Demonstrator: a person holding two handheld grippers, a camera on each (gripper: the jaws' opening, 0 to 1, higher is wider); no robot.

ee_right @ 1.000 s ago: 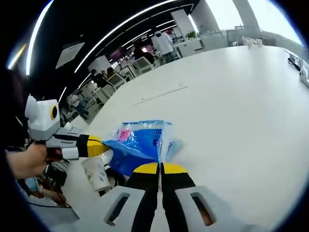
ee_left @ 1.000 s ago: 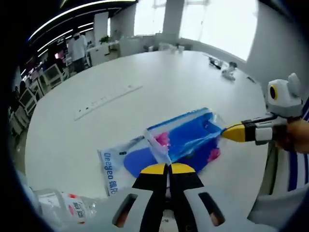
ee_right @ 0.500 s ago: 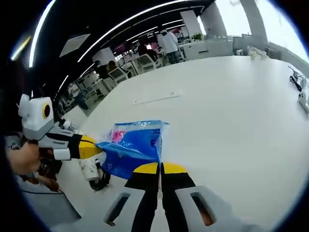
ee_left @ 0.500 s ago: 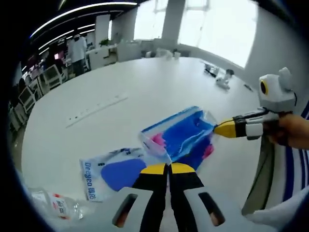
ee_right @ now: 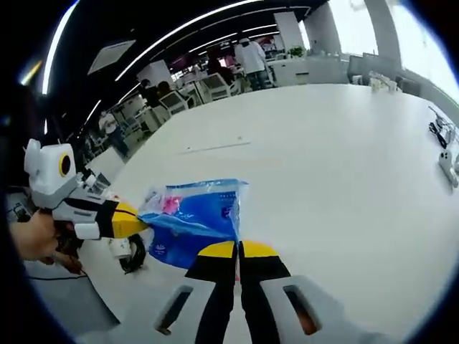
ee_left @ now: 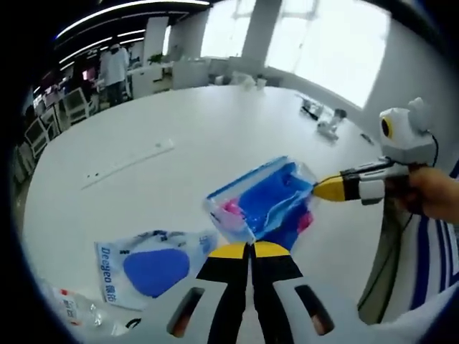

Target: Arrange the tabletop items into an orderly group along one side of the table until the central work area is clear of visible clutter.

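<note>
White round table in an open office. Blue plastic bag held above the tabletop between both grippers: left gripper jaws closed on one edge, right gripper jaws closed on the other. Second blue-printed packet lies flat on the table nearby.
</note>
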